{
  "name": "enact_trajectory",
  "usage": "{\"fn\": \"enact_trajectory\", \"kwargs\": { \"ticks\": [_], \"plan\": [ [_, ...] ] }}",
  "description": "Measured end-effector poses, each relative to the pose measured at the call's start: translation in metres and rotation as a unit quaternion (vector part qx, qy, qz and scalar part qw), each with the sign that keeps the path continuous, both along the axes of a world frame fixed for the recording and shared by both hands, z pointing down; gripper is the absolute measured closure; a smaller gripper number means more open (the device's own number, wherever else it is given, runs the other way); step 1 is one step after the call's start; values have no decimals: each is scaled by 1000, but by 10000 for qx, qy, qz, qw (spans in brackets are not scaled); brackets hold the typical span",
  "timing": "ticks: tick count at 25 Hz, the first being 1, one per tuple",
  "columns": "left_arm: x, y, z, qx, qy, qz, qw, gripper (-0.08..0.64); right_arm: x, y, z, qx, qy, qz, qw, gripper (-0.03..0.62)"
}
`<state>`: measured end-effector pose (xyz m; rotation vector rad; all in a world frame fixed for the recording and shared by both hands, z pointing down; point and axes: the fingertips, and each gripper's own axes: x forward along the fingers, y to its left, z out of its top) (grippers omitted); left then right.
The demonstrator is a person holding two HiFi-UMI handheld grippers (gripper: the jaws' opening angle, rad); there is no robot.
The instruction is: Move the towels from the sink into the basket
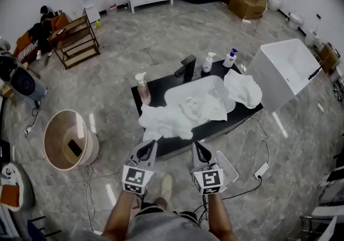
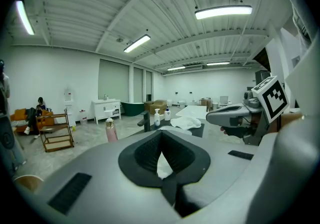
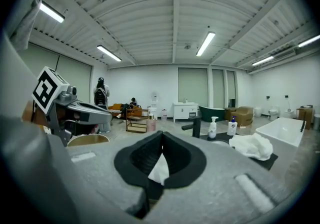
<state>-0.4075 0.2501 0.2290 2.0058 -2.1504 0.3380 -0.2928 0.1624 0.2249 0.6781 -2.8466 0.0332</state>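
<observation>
On the grey floor [image 1: 123, 46], only the head view is showing the basket [image 1: 51, 127] holding a dark item [image 1: 74, 148] and the sink [image 1: 173, 94] holding towels [image 1: 183, 119]; the left gripper [image 1: 150, 144] and right gripper [image 1: 196, 144] are both pressing their jaws together

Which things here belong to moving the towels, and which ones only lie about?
Job: sink, towels in it, basket, left gripper, right gripper; perhaps the towel beside it.
Lying about: pink pump bottle, two white pump bottles, faucet, bathtub, wooden shelf.

Overhead, two low views toward sink [image 1: 200, 87]
</observation>
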Motion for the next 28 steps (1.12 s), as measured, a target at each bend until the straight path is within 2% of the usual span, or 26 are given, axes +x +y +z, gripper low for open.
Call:
{"fn": "enact_trajectory", "kwargs": {
  "ticks": [8, 9, 10, 12, 16, 19, 22, 28],
  "plan": [
    [-60, -24, 43, -339, 147, -152, 9992, 551, -73, -38, 53, -295, 259, -205, 9990, 591],
    [-66, -25, 46, -371, 174, -178, 9990, 551, -80, -41, 58, -345, 277, -238, 9987, 555],
    [-71, -26, 49, -400, 198, -200, 9988, 551, -86, -43, 63, -375, 301, -263, 9985, 465],
    [-79, -29, 56, -451, 235, -219, 9985, 551, -98, -51, 73, -330, 388, -276, 9983, 435],
    [-90, -36, 68, -528, 328, -211, 9978, 551, -119, -59, 103, -340, 740, -492, 9955, 245],
    [-97, -41, 78, -599, 352, -208, 9974, 551, -132, -62, 131, -407, 1068, -719, 9908, 139],
    [-106, -46, 88, -659, 383, -233, 9968, 551, -142, -62, 161, -515, 1373, -906, 9850, 82],
    [-120, -50, 109, -853, 516, -309, 9945, 551, -152, -62, 205, -731, 1747, -999, 9768, 52]
  ]
}}
